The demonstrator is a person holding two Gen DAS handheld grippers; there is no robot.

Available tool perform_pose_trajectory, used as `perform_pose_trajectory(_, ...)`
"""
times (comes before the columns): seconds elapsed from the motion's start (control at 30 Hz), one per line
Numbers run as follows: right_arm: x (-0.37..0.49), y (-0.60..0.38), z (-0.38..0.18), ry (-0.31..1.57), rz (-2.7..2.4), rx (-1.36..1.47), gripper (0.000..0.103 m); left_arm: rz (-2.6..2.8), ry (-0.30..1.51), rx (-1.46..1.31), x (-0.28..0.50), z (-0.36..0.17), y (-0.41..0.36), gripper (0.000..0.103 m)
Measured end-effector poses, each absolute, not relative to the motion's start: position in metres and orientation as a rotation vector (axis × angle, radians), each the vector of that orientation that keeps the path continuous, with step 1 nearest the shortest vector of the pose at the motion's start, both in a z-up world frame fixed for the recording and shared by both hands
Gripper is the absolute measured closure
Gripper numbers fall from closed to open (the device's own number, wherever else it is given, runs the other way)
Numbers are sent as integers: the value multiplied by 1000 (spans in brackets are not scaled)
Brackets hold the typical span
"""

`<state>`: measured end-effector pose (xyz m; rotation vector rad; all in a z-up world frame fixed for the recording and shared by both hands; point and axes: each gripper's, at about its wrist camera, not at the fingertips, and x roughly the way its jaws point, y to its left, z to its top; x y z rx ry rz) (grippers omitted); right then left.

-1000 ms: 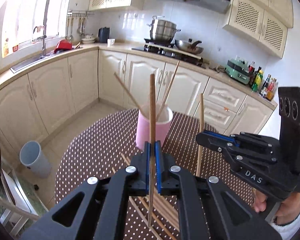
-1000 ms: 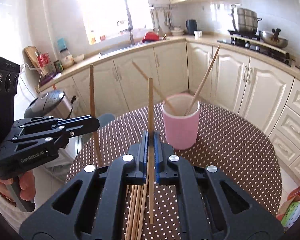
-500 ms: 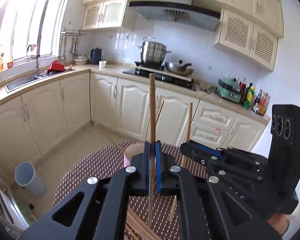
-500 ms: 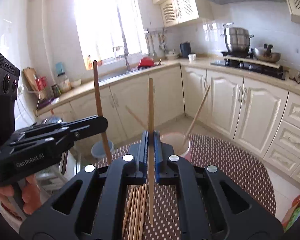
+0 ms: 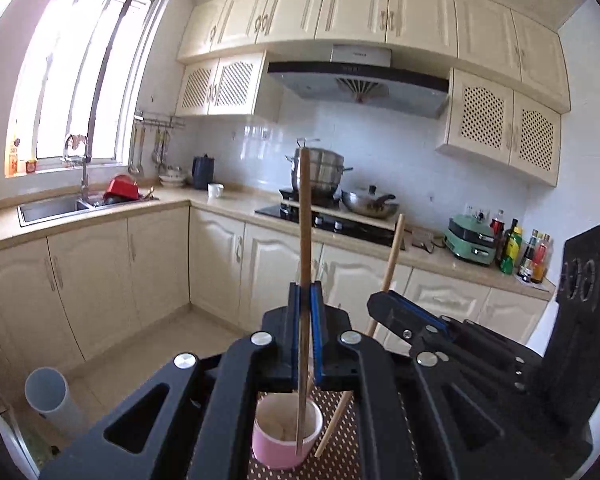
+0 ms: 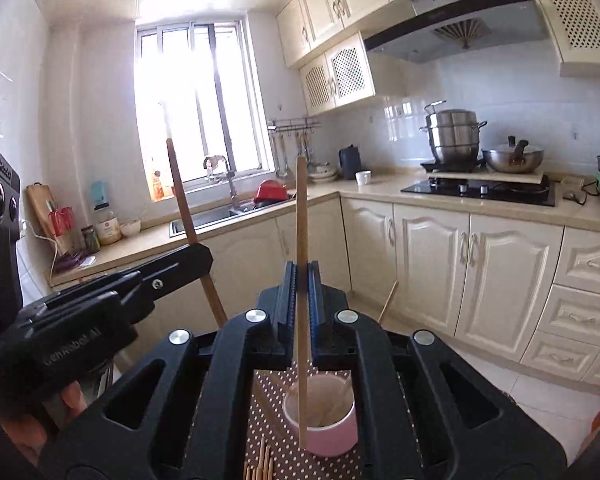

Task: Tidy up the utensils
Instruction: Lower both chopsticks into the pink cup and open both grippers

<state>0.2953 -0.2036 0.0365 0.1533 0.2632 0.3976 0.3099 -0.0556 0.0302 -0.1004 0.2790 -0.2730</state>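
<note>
My left gripper (image 5: 305,296) is shut on a darker wooden chopstick (image 5: 304,240) held upright; its lower tip hangs over the pink cup (image 5: 286,436). My right gripper (image 6: 302,276) is shut on a lighter wooden chopstick (image 6: 301,240), also upright, with its tip in front of the pink cup (image 6: 324,428), which holds a few chopsticks. The right gripper (image 5: 384,306) with its chopstick (image 5: 392,256) shows at the right of the left wrist view. The left gripper (image 6: 198,256) with its chopstick (image 6: 180,196) shows at the left of the right wrist view. Both grippers are high above the cup.
The cup stands on a brown dotted tablecloth (image 6: 260,408). A bundle of loose chopsticks (image 6: 260,464) lies on it near the bottom edge. Cream kitchen cabinets (image 6: 460,264), a sink (image 5: 56,204) and a stove with pots (image 6: 480,188) lie beyond. A grey bin (image 5: 48,396) stands on the floor.
Both grippers have risen with their chopsticks and moved over the pink cup. The cup has slid from the middle of each view down between the gripper arms.
</note>
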Motion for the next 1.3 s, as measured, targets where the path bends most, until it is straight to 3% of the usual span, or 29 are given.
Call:
perform_pose_trajectory(0.33, 310, -207, 21, 189, 354, 146, 97, -249, 300, -113, 342, -6, -57, 97)
perform_pose_trajectory(1.0, 309, -210, -23, 311, 360, 131, 97, -295, 420, -96, 344, -50, -46, 97)
perform_pose_trajectory(1.07, 307, -211, -26, 321, 356, 130, 97, -299, 435, -108, 343, -52, -44, 90)
perform_pose_trajectory(1.1, 306, -211, -27, 325, 353, 130, 97, -300, 442, -113, 342, -53, -42, 77)
perform_pose_trajectory(1.13, 305, -212, -29, 330, 349, 130, 97, -302, 444, -118, 341, -53, -41, 72)
perform_pose_trajectory(1.3, 301, -215, -33, 350, 346, 130, 97, -286, 454, -110, 333, -56, -37, 71)
